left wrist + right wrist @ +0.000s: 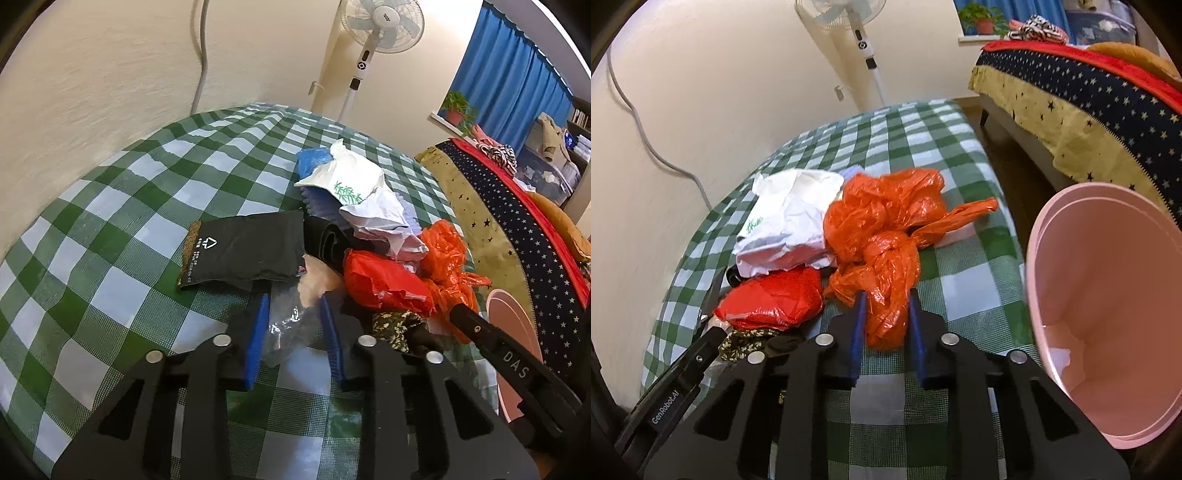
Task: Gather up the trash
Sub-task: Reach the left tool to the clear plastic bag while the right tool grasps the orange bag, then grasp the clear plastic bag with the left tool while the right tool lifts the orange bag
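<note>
R gripper [884, 299]: blue pads either side of the orange plastic bag [886, 236], bag's lower lobe sits between them. Pads look to touch the plastic but gap is still wide — can't tell if it's truly clamped or only straddling. Bag lies straight ahead of the R gripper, long axis running away from it and up-right, w/ a handle tail pointing toward the bench edge. Pink bin [1108, 306] is just to the R of this gripper, tilted, mouth facing it, a bit of white paper already at the bottom. So R side is clearly nearer the bin; prob. a short swing right once the grip is sure.

L gripper [295, 299]: spread, pads around a clear plastic wrapper [288, 325] and a pale peach scrap [317, 280] just ahead; not visibly pinching either. Beyond it: black mailer pouch [243, 251] flat on the checkered bench [110, 221], ahead-left. Red bag [384, 280] ahead-right, touching the orange one. White crumpled bag w/ green print [343, 181] further back on top of the pile, blue bit behind it.

Risk, my guess: thin film slips out if the R jaws don't close fully before lifting; knot region is the better bite.
</note>
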A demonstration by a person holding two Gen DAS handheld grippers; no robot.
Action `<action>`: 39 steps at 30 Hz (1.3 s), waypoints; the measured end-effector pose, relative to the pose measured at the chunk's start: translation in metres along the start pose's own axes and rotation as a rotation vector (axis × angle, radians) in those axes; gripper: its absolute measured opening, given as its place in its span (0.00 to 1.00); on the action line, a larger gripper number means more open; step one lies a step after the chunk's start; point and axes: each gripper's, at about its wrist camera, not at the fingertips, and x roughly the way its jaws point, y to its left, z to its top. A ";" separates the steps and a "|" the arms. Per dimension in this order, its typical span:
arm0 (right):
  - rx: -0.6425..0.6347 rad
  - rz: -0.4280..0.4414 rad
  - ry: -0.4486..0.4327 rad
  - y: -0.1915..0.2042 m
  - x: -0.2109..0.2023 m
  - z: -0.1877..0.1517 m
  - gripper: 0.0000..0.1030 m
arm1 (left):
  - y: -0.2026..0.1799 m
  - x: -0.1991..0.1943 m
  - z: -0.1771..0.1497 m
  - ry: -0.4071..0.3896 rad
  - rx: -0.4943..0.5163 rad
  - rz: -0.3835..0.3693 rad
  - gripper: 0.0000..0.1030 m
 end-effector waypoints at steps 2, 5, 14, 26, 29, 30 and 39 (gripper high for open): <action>-0.012 0.000 -0.013 0.002 -0.005 0.001 0.18 | 0.000 -0.001 0.000 -0.007 0.001 0.001 0.23; -0.029 -0.001 -0.031 0.003 -0.012 0.001 0.18 | -0.002 -0.006 -0.001 -0.022 0.013 0.008 0.22; -0.055 -0.009 -0.083 0.006 -0.039 0.001 0.17 | -0.011 -0.027 0.001 -0.081 0.068 0.018 0.17; -0.078 -0.018 -0.130 0.004 -0.073 -0.003 0.17 | -0.015 -0.057 0.005 -0.150 0.090 0.001 0.10; -0.080 -0.024 -0.143 0.002 -0.081 -0.003 0.17 | -0.018 -0.064 0.006 -0.166 0.100 -0.009 0.09; -0.079 -0.026 -0.147 0.002 -0.083 -0.004 0.17 | -0.019 -0.066 0.006 -0.172 0.104 -0.012 0.09; -0.087 -0.043 -0.183 0.000 -0.102 -0.001 0.17 | -0.032 -0.083 0.007 -0.224 0.146 -0.043 0.09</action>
